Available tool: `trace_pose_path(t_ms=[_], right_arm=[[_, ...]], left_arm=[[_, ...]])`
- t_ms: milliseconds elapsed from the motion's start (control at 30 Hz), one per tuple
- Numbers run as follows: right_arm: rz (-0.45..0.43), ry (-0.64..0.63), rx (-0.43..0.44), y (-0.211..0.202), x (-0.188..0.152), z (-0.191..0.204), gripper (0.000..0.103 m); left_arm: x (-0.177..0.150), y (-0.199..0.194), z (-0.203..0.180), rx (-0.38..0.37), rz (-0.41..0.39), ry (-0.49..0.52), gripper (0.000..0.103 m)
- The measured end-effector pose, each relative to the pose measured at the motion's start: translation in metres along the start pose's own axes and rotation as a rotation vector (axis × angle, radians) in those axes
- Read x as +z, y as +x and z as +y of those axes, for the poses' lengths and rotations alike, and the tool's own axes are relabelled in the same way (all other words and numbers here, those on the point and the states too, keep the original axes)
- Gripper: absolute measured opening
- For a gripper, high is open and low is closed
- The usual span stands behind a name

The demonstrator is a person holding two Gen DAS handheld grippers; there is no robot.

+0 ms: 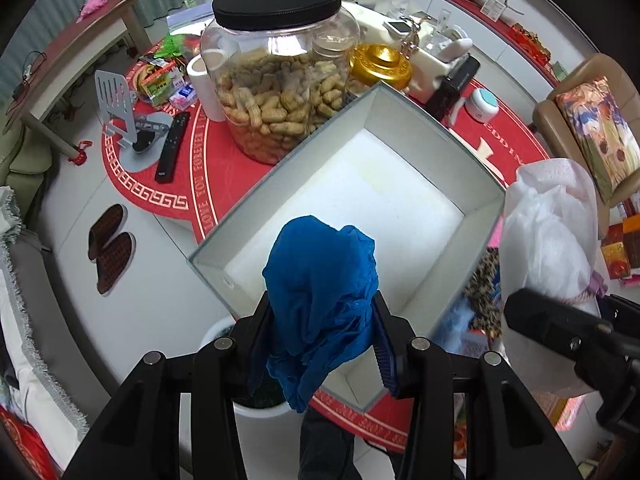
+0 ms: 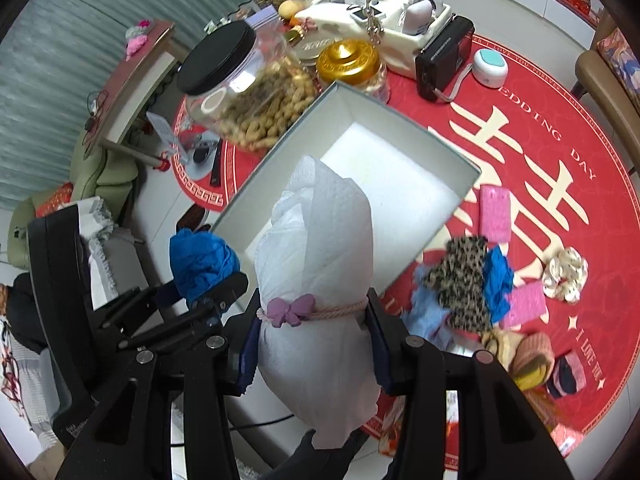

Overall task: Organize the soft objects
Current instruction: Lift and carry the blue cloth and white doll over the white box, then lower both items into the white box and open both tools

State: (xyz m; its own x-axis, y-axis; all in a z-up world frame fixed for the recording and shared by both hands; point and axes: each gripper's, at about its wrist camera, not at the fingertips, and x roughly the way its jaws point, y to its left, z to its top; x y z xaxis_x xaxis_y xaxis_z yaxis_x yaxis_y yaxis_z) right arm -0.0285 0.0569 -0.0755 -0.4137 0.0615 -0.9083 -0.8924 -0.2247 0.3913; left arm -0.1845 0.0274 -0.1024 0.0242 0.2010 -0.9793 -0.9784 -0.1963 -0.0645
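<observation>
My left gripper point(image 1: 320, 334) is shut on a crumpled blue cloth point(image 1: 320, 276) and holds it over the near corner of an open grey box point(image 1: 486, 200) with a white inside. My right gripper point(image 2: 314, 338) is shut on a white fabric bundle point(image 2: 320, 240) tied with a pink cord and a purple bow point(image 2: 286, 310), held above the box point(image 2: 452, 152). In the left wrist view the bundle point(image 1: 548, 232) and right gripper point(image 1: 560, 332) are at the right. In the right wrist view the blue cloth point(image 2: 202, 260) is at the left.
On the red round mat point(image 2: 580, 200), right of the box, lie soft things: pink sponges point(image 2: 495, 214), a leopard-print cloth point(image 2: 460, 276), a blue cloth point(image 2: 496, 280), a white scrunchie point(image 2: 566, 274), knitted pieces point(image 2: 532, 356). Behind the box stand a peanut jar point(image 1: 276, 80), a gold lid point(image 1: 380, 64), a black camera point(image 2: 442, 60).
</observation>
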Motion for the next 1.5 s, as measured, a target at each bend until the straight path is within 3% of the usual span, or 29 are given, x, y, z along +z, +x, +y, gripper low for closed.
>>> trace_pose_path(t_ms=[200,433,833,1167,1500], right_arm=[[-0.024,0.008,0.003,0.017,0.013,-0.008,0.049],[-0.019,0.015,0.005,0.040,0.021,-0.020,0.049],[-0.041,0.040,-0.023,0.052,0.036,-0.030,0.049],[-0.006,0.039,-0.046,0.069,0.039,-0.036,0.049],[0.004,-0.015,-0.042,0.084,0.044,-0.024,0.050]], left_arm=[[0.014,0.020,0.001,0.055,-0.007,-0.008,0.046],[0.015,0.048,0.000,0.091,0.040,-0.002,0.046],[0.025,0.065,-0.008,0.087,0.049,-0.005,0.046],[0.027,0.083,-0.006,0.088,0.090,-0.008,0.046],[0.025,0.091,-0.003,0.084,0.102,-0.013,0.046]])
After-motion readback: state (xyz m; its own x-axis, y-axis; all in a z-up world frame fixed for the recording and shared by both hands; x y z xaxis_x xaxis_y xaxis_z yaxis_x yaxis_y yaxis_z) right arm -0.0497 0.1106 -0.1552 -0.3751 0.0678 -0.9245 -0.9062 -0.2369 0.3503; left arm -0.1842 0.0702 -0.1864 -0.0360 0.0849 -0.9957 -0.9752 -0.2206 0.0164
